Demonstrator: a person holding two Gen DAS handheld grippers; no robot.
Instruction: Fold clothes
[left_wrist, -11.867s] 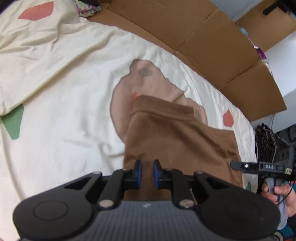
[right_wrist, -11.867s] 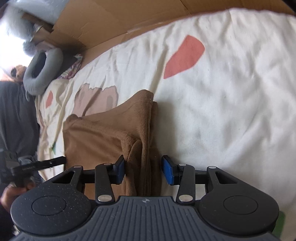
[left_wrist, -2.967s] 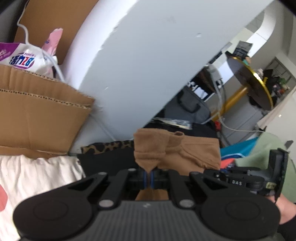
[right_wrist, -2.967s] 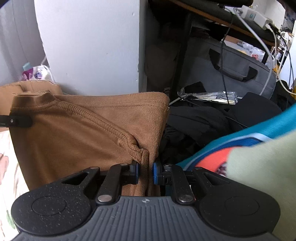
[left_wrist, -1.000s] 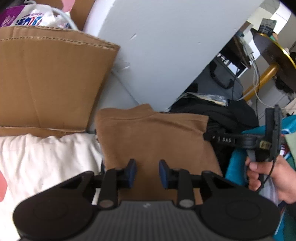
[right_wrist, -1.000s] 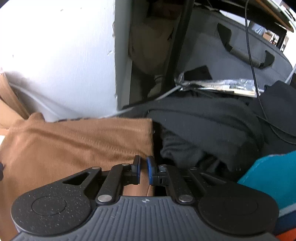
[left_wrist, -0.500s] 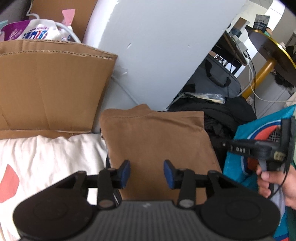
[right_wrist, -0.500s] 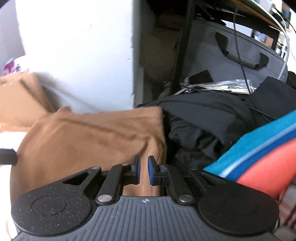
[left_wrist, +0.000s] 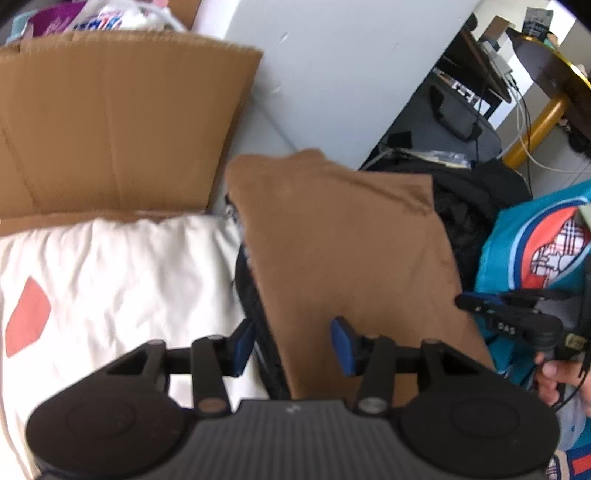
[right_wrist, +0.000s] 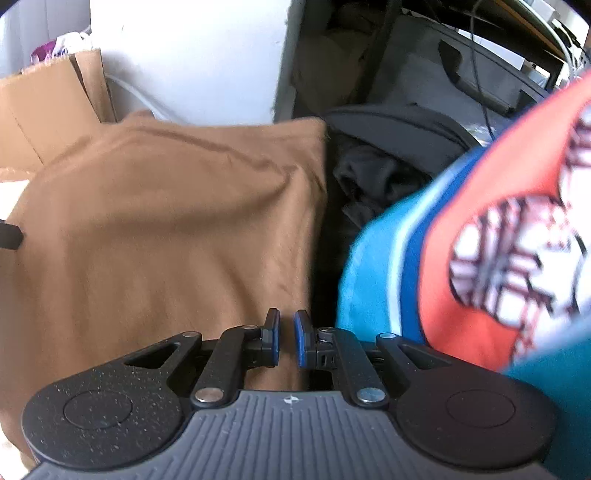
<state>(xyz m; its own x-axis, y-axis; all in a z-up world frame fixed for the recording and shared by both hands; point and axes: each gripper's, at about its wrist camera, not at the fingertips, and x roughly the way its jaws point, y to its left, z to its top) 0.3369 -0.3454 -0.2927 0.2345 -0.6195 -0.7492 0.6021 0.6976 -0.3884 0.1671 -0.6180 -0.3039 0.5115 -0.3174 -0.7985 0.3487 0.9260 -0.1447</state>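
Since half a second ago, the left gripper (left_wrist: 293, 345) has been spreading its blue pads wider and is now hanging open above the folded brown fleece garment (left_wrist: 343, 251), gripping nothing. Folded into a flat rectangle, the garment is lying on a heap of dark clothing (left_wrist: 476, 199) beside the edge of the cream bedsheet with red patches (left_wrist: 110, 280), its near edge passing under the left gripper's right pad. The right gripper (right_wrist: 287, 338) is hovering over the garment's right margin (right_wrist: 166, 229) with its pads nearly pressed together, only a thin gap between them and no cloth in it. A teal, blue and red printed garment (right_wrist: 461, 229) is lying just right of the brown one. A flattened brown cardboard sheet (left_wrist: 110, 122) is leaning against the white wall (left_wrist: 332, 74) behind.
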